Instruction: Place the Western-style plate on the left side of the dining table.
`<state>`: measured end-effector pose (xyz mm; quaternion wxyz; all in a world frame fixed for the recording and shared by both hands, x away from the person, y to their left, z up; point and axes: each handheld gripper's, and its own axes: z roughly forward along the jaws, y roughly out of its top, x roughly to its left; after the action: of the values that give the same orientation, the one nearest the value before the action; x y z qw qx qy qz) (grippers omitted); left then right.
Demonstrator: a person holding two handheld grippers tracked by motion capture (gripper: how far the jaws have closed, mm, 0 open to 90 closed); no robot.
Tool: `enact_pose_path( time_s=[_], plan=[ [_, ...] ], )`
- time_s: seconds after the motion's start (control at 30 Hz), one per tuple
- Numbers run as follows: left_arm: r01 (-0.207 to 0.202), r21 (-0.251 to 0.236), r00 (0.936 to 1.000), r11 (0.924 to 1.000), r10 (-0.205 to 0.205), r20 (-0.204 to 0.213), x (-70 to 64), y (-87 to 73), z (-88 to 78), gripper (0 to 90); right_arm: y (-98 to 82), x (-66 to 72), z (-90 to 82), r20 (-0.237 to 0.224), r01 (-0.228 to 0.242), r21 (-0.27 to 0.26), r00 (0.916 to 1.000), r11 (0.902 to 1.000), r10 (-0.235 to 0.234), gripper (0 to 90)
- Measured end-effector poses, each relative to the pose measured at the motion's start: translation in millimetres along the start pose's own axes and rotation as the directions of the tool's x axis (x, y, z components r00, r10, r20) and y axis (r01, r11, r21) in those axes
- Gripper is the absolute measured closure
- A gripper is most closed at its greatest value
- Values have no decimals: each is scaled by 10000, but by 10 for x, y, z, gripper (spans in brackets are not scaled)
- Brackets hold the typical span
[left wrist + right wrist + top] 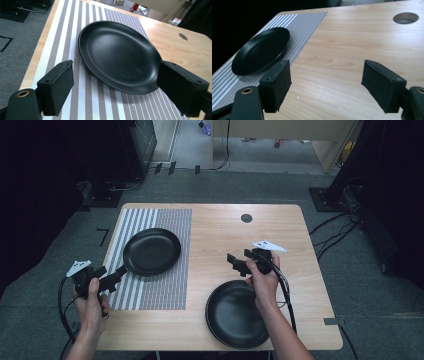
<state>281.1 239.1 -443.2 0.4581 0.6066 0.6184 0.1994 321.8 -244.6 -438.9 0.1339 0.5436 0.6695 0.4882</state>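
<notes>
A black plate lies on the striped placemat at the table's left. My left gripper stands open at this plate's near-left rim. In the left gripper view the plate reaches down between the two pads of the left gripper, and whether they touch it I cannot tell. A second black plate sits on bare wood at the front right. Just beyond its far rim, my right gripper is open and points left. The right gripper has only bare wood between its pads, with the first plate farther off.
The wooden table has a round cable hole near its far edge, which appears again as the hole in the right gripper view. Dark stands and cables ring the table on the grey carpet. The placemat runs to the table's left edge.
</notes>
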Motion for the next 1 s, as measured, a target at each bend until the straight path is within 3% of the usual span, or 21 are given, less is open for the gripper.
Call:
enact_pose_path(
  time_s=[0.2,0.4,0.53,0.83,1.0],
  plan=[
    [20,72,10000,10000,-20,11,3,-114,-84,140,-156,-142,-201,210,170,122,9996,9998,-173,219],
    [-263,438,9996,9987,260,96,-25,-235,-115,140,-276,-307,-395,407,74,5,9991,10000,-74,216],
    [-146,462,9998,9988,139,168,-39,-318,-143,141,-330,-410,-535,525,-79,-151,9986,9999,87,215],
    [-237,615,9995,9978,249,-192,-24,-497,-230,143,-500,-594,-741,952,-195,-124,9952,9997,206,212],
    [-625,610,9963,9962,658,-545,-26,-602,-269,142,-616,-720,-840,1217,-363,-121,9919,9993,375,212]
  ],
)
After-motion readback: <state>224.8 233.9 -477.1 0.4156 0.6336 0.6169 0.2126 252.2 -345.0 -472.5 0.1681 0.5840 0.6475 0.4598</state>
